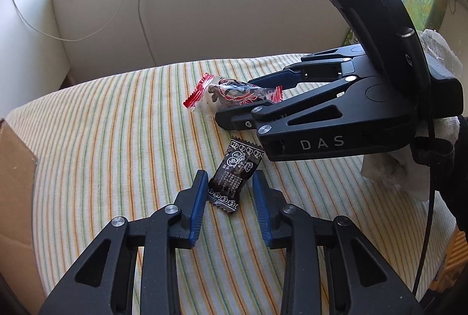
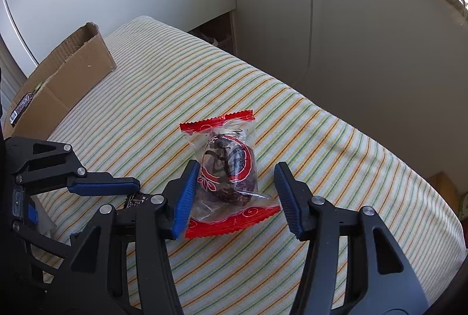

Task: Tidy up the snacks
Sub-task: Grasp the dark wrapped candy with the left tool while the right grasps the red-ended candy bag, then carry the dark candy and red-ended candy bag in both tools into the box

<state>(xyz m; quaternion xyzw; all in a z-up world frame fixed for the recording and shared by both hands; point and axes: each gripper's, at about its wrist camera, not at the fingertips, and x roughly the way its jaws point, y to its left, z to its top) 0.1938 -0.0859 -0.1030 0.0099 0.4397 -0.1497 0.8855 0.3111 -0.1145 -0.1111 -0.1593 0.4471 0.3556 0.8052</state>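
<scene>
A small black snack packet [image 1: 232, 174] lies on the striped cloth between the open blue-padded fingers of my left gripper [image 1: 229, 177], which is low over it. A clear packet with red ends [image 2: 226, 171] holding a dark snack lies between the open fingers of my right gripper [image 2: 235, 169]. The same red packet [image 1: 231, 93] shows in the left wrist view, with the right gripper [image 1: 260, 98] around it. In the right wrist view the left gripper's finger [image 2: 102, 186] reaches in from the left, and the black packet [image 2: 136, 199] is mostly hidden.
The striped cloth [image 2: 292, 116] covers the table. An open cardboard box [image 2: 67, 75] stands at its left end; its wall also shows in the left wrist view [image 1: 14, 183]. A white wall with hanging cables [image 2: 313, 8] runs behind. A crinkled clear bag [image 1: 392, 171] lies at right.
</scene>
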